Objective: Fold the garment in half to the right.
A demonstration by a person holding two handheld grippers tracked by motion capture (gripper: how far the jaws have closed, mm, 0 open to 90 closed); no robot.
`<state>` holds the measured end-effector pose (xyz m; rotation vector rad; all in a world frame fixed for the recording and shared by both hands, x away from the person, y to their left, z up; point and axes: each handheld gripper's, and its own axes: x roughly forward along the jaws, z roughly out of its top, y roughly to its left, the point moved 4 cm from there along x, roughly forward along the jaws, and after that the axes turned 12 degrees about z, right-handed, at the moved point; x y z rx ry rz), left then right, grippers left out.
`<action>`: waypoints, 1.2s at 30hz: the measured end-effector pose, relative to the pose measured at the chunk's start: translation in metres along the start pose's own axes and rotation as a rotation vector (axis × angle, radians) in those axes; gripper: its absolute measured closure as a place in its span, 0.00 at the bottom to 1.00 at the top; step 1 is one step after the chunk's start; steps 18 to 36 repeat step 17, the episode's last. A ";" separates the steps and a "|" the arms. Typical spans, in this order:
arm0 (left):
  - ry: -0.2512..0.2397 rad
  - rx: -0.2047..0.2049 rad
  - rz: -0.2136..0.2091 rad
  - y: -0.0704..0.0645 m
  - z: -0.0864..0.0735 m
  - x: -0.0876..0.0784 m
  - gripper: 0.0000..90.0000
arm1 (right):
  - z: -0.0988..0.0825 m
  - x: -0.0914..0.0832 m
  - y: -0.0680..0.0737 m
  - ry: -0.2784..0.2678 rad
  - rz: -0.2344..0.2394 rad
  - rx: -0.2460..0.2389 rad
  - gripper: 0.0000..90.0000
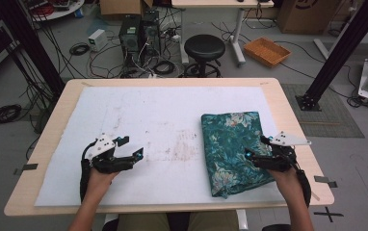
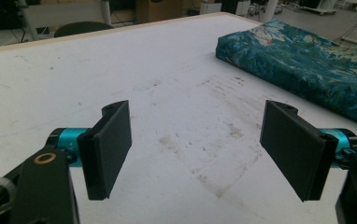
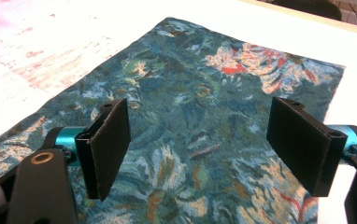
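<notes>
The folded cloth (image 1: 234,150), teal with a flower print, lies flat on the right half of the white mat (image 1: 148,120), its long sides running from the near edge toward the far one. Its right side lies close to the mat's right edge, and its near right corner just beside the near edge; its far edge sits well short of the mat's far edge. The left side of the cloth is a thick, rounded fold, seen in the left gripper view (image 2: 307,60).

The right gripper (image 1: 258,147) is over the cloth's right side, jaws wide apart with nothing between them; in its own view (image 3: 200,154) the print shows in the gap and the pads are off the fabric.

The left gripper (image 1: 130,147) is over bare mat, well apart from the cloth, jaws spread wide and holding nothing (image 2: 195,154). Between the two lies open, stained mat. The table (image 1: 52,125) shows a wooden rim round the mat, and a stool (image 1: 204,48) stands beyond its far edge
</notes>
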<state>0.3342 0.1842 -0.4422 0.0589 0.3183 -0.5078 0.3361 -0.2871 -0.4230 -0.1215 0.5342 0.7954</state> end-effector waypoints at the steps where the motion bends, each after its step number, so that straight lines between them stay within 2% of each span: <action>1: -0.001 -0.001 -0.001 0.000 0.000 0.000 0.28 | 0.000 -0.001 0.000 -0.003 -0.002 0.002 0.24; 14: 0.012 0.003 -0.003 0.000 -0.002 0.002 0.28 | -0.001 -0.008 -0.006 -0.030 -0.008 0.022 0.24; 36: 0.010 0.000 -0.002 0.000 -0.002 0.002 0.28 | -0.001 -0.008 -0.006 -0.028 -0.005 0.018 0.24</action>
